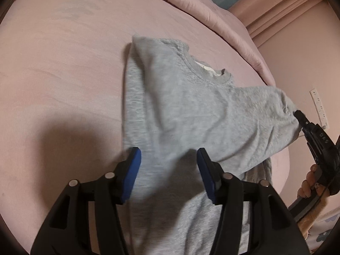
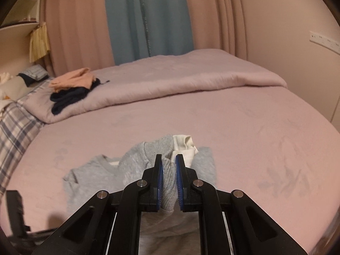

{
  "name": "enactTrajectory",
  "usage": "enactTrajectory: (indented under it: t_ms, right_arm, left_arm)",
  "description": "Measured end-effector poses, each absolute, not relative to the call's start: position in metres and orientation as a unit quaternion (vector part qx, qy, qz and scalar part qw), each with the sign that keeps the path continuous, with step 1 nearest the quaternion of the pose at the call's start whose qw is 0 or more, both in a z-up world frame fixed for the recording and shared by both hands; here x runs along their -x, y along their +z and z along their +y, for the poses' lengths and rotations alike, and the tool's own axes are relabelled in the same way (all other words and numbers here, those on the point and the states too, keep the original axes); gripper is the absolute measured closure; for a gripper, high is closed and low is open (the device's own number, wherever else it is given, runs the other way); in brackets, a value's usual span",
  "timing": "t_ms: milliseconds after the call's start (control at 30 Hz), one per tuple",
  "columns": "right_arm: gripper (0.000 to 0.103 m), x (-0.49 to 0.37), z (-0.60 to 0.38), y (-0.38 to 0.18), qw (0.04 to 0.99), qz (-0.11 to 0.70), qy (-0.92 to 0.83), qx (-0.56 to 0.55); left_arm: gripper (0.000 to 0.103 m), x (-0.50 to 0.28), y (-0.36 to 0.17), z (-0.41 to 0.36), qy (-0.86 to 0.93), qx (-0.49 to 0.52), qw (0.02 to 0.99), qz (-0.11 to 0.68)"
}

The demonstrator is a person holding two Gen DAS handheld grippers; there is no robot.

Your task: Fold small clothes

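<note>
A small grey sweatshirt (image 1: 180, 110) lies on the pink bed, its left side folded in over the body. My left gripper (image 1: 169, 157) is open and hovers just above the sweatshirt's lower body, holding nothing. My right gripper (image 2: 169, 159) is shut on the ribbed cuff of the right sleeve (image 2: 169, 182) and holds it lifted off the bed. In the left wrist view the right gripper (image 1: 297, 113) shows at the right edge, pulling the sleeve (image 1: 261, 114) out to the side. A white inner label (image 2: 183, 146) shows beyond the fingers.
A pink quilt (image 2: 180, 80) is folded back across the far half of the bed. On it lie a peach garment (image 2: 72, 80) and a dark navy one (image 2: 68, 99). A plaid pillow (image 2: 14, 125) is at the left. Curtains and a wall stand behind.
</note>
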State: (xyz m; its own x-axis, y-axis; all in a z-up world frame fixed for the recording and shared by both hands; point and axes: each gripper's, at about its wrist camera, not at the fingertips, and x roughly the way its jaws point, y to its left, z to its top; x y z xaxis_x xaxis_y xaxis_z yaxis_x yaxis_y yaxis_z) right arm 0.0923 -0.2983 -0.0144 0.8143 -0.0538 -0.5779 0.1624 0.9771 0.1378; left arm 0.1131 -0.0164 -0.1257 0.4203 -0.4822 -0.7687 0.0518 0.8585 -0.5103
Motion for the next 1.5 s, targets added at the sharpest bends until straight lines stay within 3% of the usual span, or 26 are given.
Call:
enactTrajectory:
  t_ms: [100, 567, 1500]
  right_arm:
    - [0.091, -0.096, -0.308, -0.019, 0.946, 0.298, -0.092, -0.082]
    - [0.091, -0.115, -0.332, -0.094, 0.906, 0.400, -0.116, -0.080]
    - [0.090, -0.116, -0.343, -0.114, 0.898, 0.417, -0.109, -0.087]
  left_arm:
    - [0.038, -0.114, -0.127, -0.016, -0.159, 0.206, 0.818, 0.513]
    - [0.041, -0.120, -0.134, -0.019, -0.134, 0.170, 0.827, 0.519]
    - [0.041, -0.124, -0.142, -0.038, -0.120, 0.101, 0.850, 0.503]
